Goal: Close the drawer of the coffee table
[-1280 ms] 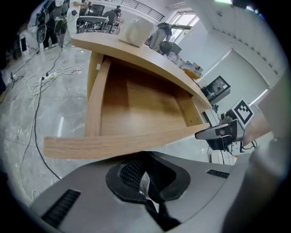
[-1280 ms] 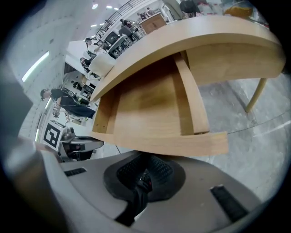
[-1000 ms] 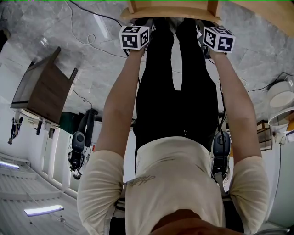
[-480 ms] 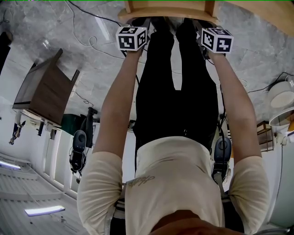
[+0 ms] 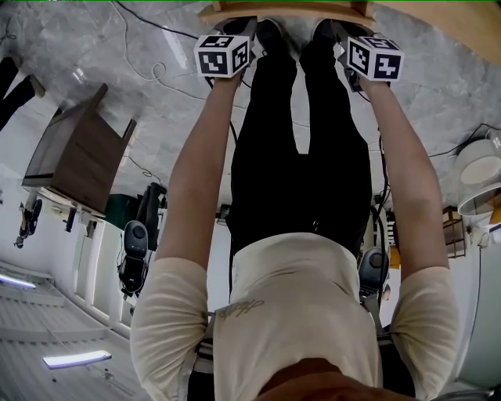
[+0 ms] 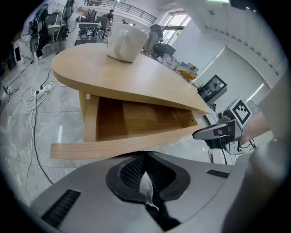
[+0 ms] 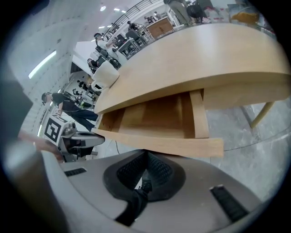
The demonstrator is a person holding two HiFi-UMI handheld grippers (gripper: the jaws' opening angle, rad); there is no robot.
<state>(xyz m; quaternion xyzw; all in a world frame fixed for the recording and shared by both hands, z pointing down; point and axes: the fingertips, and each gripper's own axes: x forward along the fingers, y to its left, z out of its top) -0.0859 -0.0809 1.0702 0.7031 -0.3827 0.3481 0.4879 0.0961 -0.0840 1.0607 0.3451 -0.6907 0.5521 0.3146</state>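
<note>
The coffee table's light wooden drawer (image 6: 136,119) stands pulled out and empty under the curved table top (image 6: 118,73). My left gripper (image 6: 143,154) is shut, its tips against the left part of the drawer front (image 6: 109,146). Shut as well, my right gripper (image 7: 145,152) presses its tips on the same drawer front (image 7: 173,144), further right. Each gripper shows in the other's view: the right gripper (image 6: 213,132) and the left gripper (image 7: 84,136). In the head view both marker cubes (image 5: 223,55) (image 5: 374,59) sit just below the drawer front (image 5: 286,12) at the top edge.
A white rounded object (image 6: 125,41) stands on the table top. The person's dark-trousered legs (image 5: 301,125) stand between my arms. A dark wooden cabinet (image 5: 78,153) is on the left, cables (image 5: 149,66) run over the marble floor, and white round items (image 5: 479,160) sit at the right.
Both grippers have moved forward toward the table. Less of the drawer shows at the head view's top edge, so it has slid in somewhat.
</note>
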